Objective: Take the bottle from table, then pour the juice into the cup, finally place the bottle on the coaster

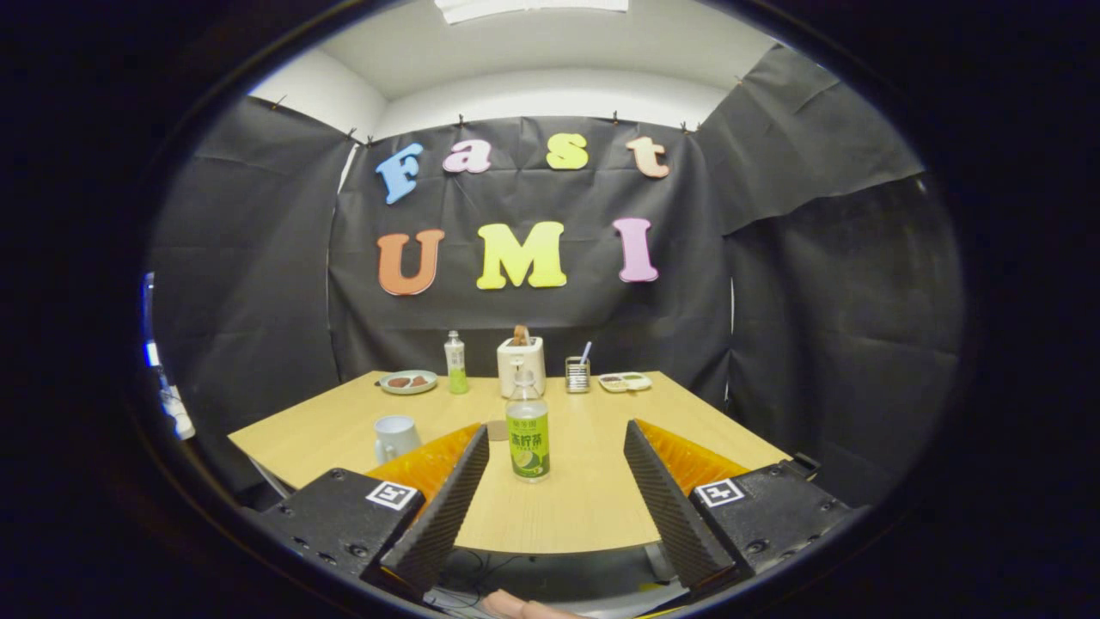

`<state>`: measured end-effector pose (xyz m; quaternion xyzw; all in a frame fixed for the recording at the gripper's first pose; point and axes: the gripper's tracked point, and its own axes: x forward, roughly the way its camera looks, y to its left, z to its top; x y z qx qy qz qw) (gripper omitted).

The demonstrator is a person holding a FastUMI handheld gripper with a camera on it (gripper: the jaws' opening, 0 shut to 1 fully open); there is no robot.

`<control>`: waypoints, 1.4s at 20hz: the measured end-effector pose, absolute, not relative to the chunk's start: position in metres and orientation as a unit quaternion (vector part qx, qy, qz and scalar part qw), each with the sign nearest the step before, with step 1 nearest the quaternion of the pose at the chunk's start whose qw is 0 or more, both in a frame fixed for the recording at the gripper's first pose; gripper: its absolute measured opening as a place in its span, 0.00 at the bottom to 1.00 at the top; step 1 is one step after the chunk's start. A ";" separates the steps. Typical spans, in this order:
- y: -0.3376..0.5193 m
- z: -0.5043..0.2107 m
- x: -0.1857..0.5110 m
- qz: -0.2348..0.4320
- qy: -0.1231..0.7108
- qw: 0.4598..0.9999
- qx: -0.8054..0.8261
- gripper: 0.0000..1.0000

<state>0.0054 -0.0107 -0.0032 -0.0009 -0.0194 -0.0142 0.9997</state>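
While wide-spread, hand-held gripper (pixel 556 428); two bottles (pixel 528 434) (pixel 455 363)

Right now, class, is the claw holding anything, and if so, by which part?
Nothing is held. The claw is open, its fingers spread apart, and the bottle stands untouched on the table just ahead, between them.

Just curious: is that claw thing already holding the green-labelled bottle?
No, the gripper is open, and the bottle stands free on the table just ahead.
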 end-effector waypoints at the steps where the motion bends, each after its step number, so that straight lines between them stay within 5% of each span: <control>1: -0.011 -0.004 0.006 -0.015 -0.020 1.000 -0.002 1.00; 10: -0.005 -0.004 0.035 -0.015 -0.036 0.999 -0.008 1.00; 28: 0.037 -0.069 0.219 -0.001 0.008 1.000 -0.007 1.00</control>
